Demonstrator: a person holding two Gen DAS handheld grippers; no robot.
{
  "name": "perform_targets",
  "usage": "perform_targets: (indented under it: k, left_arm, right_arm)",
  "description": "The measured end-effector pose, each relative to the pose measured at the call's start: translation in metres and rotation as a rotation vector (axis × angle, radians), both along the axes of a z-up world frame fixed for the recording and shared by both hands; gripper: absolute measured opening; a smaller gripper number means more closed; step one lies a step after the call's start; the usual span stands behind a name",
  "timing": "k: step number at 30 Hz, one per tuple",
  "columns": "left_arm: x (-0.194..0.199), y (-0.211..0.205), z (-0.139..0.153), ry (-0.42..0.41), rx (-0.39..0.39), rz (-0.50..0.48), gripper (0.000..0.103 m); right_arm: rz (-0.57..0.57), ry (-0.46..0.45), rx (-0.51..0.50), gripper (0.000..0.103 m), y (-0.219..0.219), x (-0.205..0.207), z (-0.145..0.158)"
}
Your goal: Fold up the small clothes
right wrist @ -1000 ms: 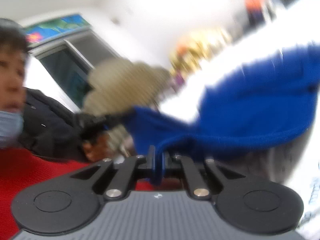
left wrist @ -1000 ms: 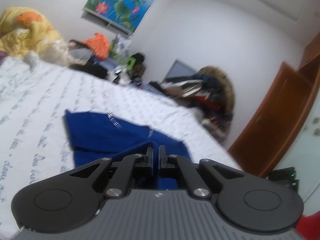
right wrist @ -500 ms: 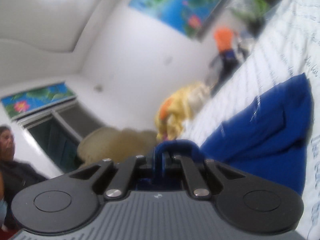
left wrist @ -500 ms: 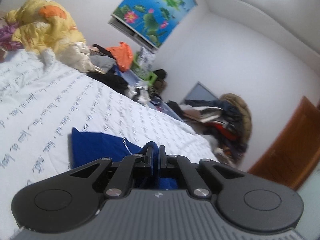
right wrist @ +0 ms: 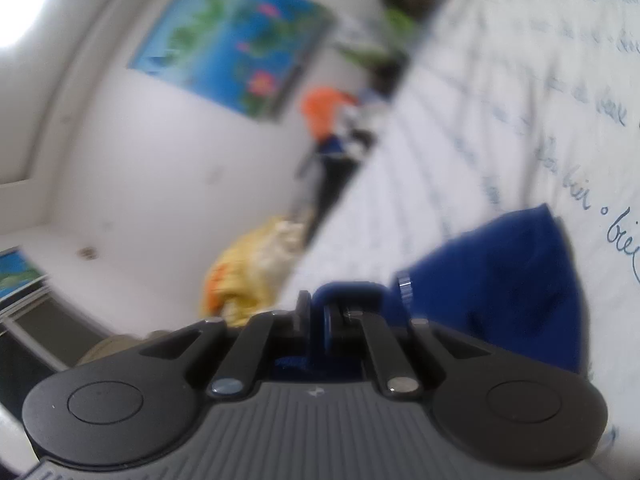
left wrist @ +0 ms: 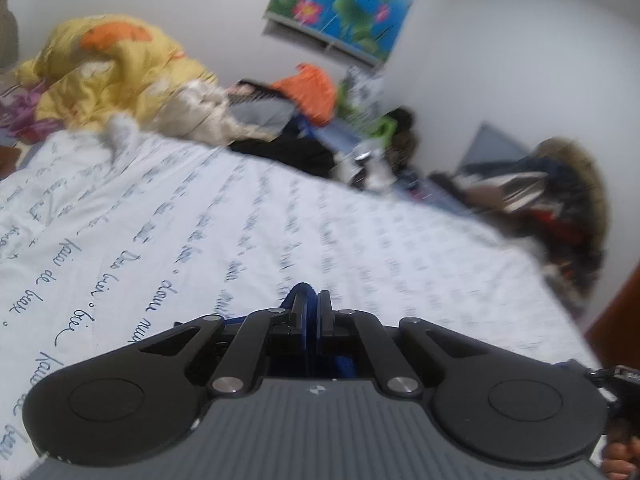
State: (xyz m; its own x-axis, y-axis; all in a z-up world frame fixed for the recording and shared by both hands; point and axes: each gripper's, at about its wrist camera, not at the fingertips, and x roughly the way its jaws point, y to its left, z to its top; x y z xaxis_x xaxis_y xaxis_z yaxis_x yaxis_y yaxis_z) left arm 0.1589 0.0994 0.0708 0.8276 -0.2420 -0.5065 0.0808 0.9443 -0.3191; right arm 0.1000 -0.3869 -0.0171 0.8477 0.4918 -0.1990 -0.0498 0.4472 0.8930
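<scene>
A small blue garment [right wrist: 508,280] is held over the white bed sheet with blue script [left wrist: 160,220]. My left gripper [left wrist: 311,304] is shut on a fold of the blue cloth [left wrist: 301,292], which pokes up between the fingers; the rest of it is hidden under the gripper body. My right gripper [right wrist: 320,312] is shut on another edge of the garment, which loops over the fingertips and hangs to the right onto the sheet [right wrist: 560,100]. Both views are blurred by motion.
A yellow and orange quilt [left wrist: 116,68] is heaped at the far left of the bed. Clothes and clutter [left wrist: 320,120] lie along the far edge. A lotus poster [left wrist: 344,4] hangs on the wall. A piled chair [left wrist: 560,200] stands at right.
Both grippers have swung with the garment still gripped. In the left view the blue cloth spread on the sheet has dropped out of sight under the gripper. The right view has turned from the person toward the bed.
</scene>
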Motion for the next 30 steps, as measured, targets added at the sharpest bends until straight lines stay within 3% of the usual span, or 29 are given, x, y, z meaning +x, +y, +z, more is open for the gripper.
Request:
perform_targets:
  k: [5, 10, 12, 13, 15, 16, 17, 20, 21, 23, 24, 25, 27, 30]
  left_arm:
    - [0.042, -0.01, -0.033, 0.098, 0.063, 0.044, 0.004]
    - [0.064, -0.012, -0.052, 0.172, 0.088, 0.073, 0.005]
    - [0.069, -0.014, -0.055, 0.193, 0.098, 0.087, 0.011]
    - [0.071, -0.014, -0.055, 0.197, 0.108, 0.097, 0.015]
    - [0.074, -0.015, -0.051, 0.188, 0.132, 0.119, 0.034]
    - [0.073, -0.015, -0.047, 0.175, 0.155, 0.146, 0.057]
    - [0.071, -0.013, -0.044, 0.157, 0.177, 0.17, 0.073]
    - [0.06, -0.009, -0.031, 0.107, 0.206, 0.197, 0.075]
    - [0.055, -0.01, -0.028, 0.099, 0.218, 0.187, 0.075]
    - [0.042, -0.02, -0.024, 0.067, 0.256, 0.155, 0.077]
    - [0.036, -0.027, -0.024, 0.048, 0.285, 0.129, 0.078]
    - [0.031, -0.038, -0.025, 0.034, 0.319, 0.102, 0.08]
    - [0.023, -0.057, -0.032, 0.022, 0.38, 0.046, 0.081]
    - [0.019, -0.075, -0.051, 0.03, 0.419, 0.01, 0.081]
  right_arm:
    - [-0.056, 0.142, 0.015, 0.006, 0.0, 0.037, -0.03]
    - [-0.062, 0.217, -0.004, 0.007, 0.002, 0.051, -0.045]
    - [-0.071, 0.241, 0.0, 0.007, 0.002, 0.053, -0.048]
    - [-0.074, 0.255, 0.002, 0.007, 0.001, 0.054, -0.05]
    - [-0.076, 0.266, 0.015, 0.008, 0.0, 0.057, -0.055]
    - [-0.077, 0.259, 0.027, 0.009, -0.001, 0.056, -0.056]
    - [-0.079, 0.253, 0.035, 0.01, -0.002, 0.056, -0.056]
    - [-0.083, 0.245, 0.008, 0.018, -0.004, 0.055, -0.052]
    - [-0.09, 0.234, -0.012, 0.021, -0.003, 0.054, -0.049]
    - [-0.139, 0.201, -0.083, 0.04, 0.001, 0.048, -0.038]
    - [-0.167, 0.17, -0.124, 0.068, 0.003, 0.044, -0.032]
    - [-0.191, 0.139, -0.159, 0.086, 0.006, 0.041, -0.027]
    - [-0.211, 0.073, -0.207, 0.086, 0.013, 0.035, -0.02]
    - [-0.119, 0.071, -0.267, 0.086, 0.029, 0.036, -0.014]
